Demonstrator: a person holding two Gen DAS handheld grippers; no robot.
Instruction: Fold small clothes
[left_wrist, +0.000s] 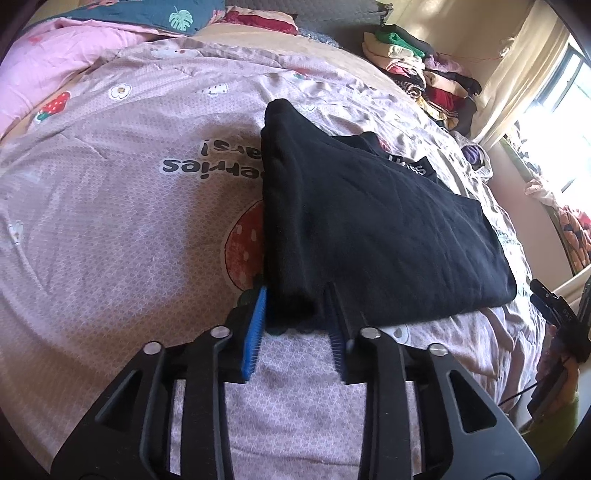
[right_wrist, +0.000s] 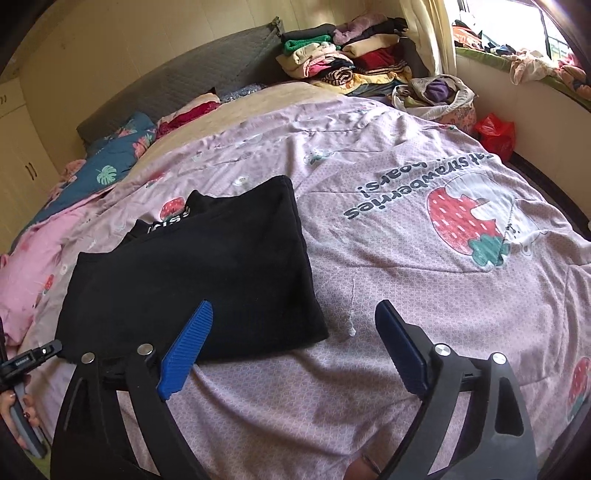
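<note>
A black garment lies folded on the pink strawberry-print bedspread; white lettering shows near its collar. My left gripper has its jaws partly apart around the thick folded near-left corner, with the blue pads on either side of the cloth. In the right wrist view the garment lies left of centre. My right gripper is open and empty above the bedspread, its left finger over the garment's near right edge.
A pile of folded clothes sits at the head of the bed by the curtain. A bag with purple cloth and a red plastic bag are at the far right. Pillows and a pink quilt lie on the left.
</note>
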